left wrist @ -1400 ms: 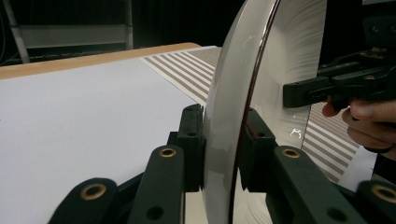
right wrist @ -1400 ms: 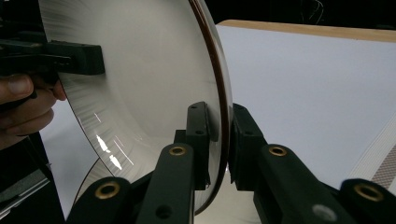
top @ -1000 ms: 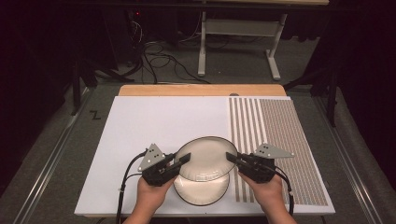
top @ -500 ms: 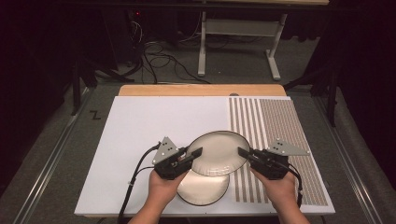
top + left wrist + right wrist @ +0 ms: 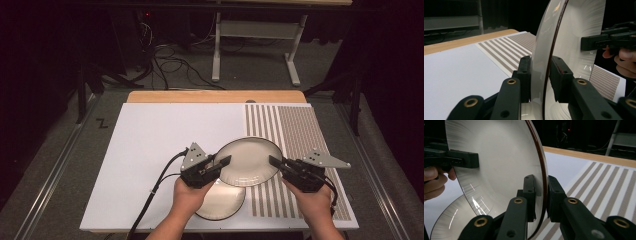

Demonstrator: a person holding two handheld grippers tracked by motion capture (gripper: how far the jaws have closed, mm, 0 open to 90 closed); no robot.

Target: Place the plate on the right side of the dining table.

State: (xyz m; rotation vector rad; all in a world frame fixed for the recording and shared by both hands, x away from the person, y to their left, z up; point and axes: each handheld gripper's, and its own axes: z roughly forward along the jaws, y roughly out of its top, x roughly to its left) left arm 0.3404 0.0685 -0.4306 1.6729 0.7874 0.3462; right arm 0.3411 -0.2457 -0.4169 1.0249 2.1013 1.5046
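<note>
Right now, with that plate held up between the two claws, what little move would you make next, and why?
Probably carry the upper plate a bit further right, then lower it. Left gripper and right gripper clamp its opposite rims, and it overlaps the lower plate on the mat.

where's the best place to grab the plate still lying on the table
Judging by its pose, take the lower plate at its thin raised rim, coming in level from the near edge by the person. It lies flat, so only the rim offers a pinch. The lifted plate, held by both grippers, overhangs its far part.
</note>
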